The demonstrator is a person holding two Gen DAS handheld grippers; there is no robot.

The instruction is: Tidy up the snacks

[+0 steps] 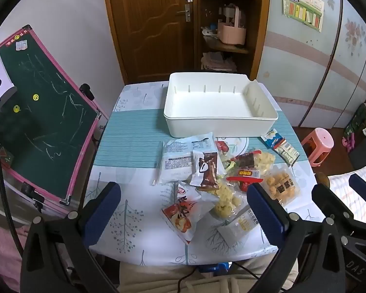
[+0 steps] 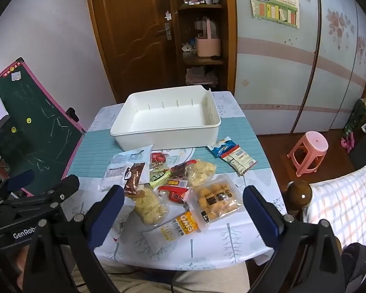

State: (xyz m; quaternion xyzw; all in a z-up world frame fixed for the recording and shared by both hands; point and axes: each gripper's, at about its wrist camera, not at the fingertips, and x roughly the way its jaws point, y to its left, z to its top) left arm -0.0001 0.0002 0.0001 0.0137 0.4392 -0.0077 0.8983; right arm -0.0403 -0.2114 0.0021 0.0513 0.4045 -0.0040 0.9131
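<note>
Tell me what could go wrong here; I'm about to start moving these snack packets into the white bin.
1. The brown wrapped bar lies on the overlapping snack pile, so gripping it may drag neighbours along.
2. The yellow-and-white packet lies close to the near edge of the patterned tablecloth; a nudge could push it off.

Soft, dim, even indoor light with a cool cast; shadows stay faint. Small glare spots sit on the snack wrappers (image 2: 214, 197) and the bedpost knob (image 2: 300, 194). Fisheye bending curves the door (image 1: 153, 24); black vignette fills the corners at 10 and 2 o'clock.
</note>
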